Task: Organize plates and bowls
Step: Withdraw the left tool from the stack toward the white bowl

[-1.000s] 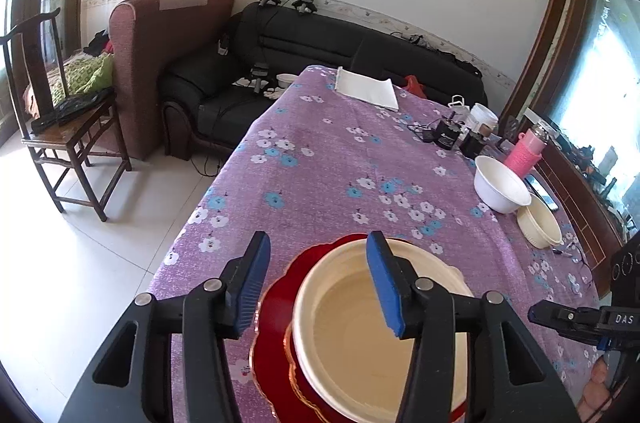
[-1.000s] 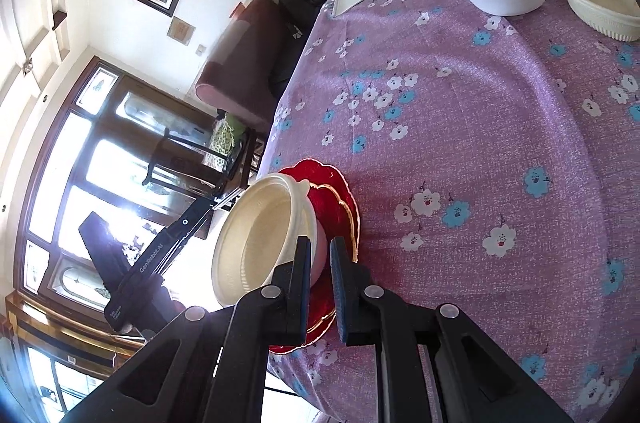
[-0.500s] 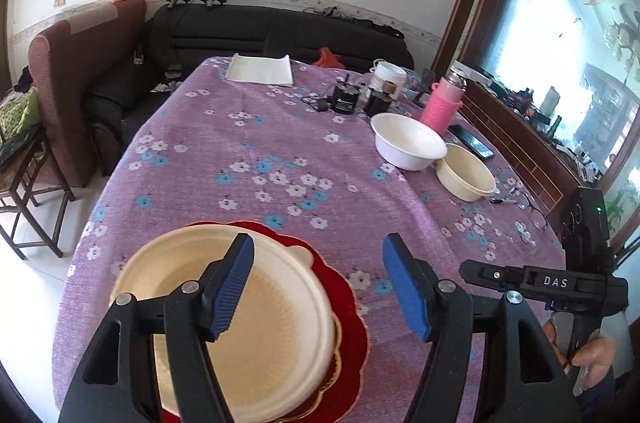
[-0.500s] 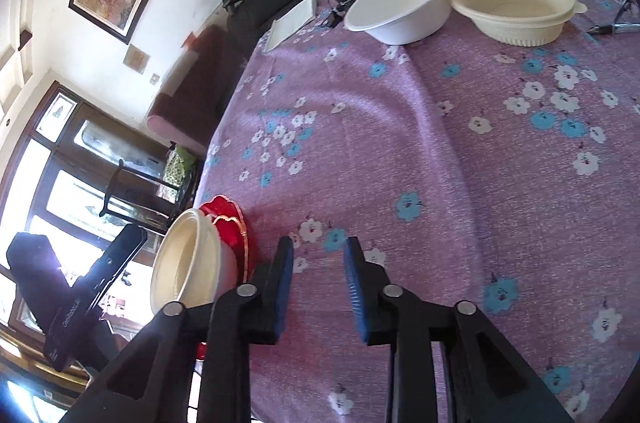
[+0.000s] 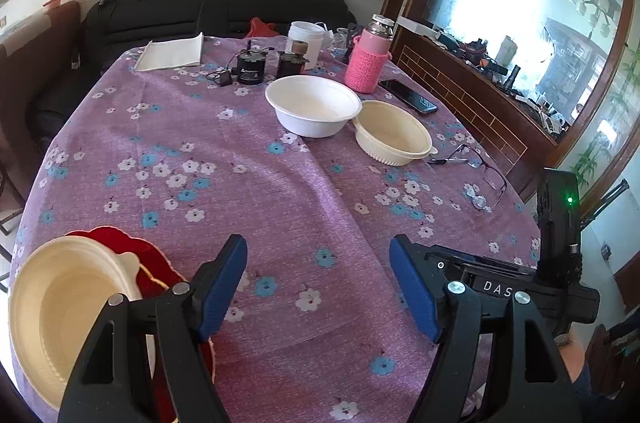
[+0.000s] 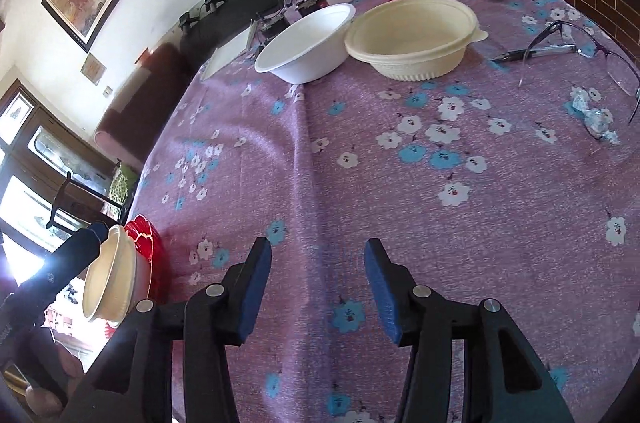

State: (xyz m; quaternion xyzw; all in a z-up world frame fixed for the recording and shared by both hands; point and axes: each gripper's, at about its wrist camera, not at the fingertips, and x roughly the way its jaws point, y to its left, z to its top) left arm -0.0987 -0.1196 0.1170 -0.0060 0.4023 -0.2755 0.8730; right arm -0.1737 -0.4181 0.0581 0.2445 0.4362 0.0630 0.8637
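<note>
- Over the near part of the worktop [image 5: 280,183], with its purple flowered cloth, the left tool [image 5: 318,281] hangs with its blue pads wide apart and nothing between them; its jaws have just been opening.
- Beside it, the right tool [image 6: 318,283] also stands parted over bare cloth, gripping nothing, and its jaws have likewise just been opening.
- At the near left edge a cream bowl [image 5: 68,307] sits on a red plate [image 5: 156,263], just left of the left tool's finger.
- Toward the far side a white bowl [image 5: 314,105] and a second cream bowl with a ribbed base [image 5: 392,133] stand upright, their rims touching or nearly so.
- Behind them are a pink knit-covered flask [image 5: 368,61], a white jar [image 5: 306,37] and a dark phone [image 5: 408,95].
- Spectacles [image 6: 580,59] and a pen [image 6: 536,53] lie right of the ribbed bowl.
</note>
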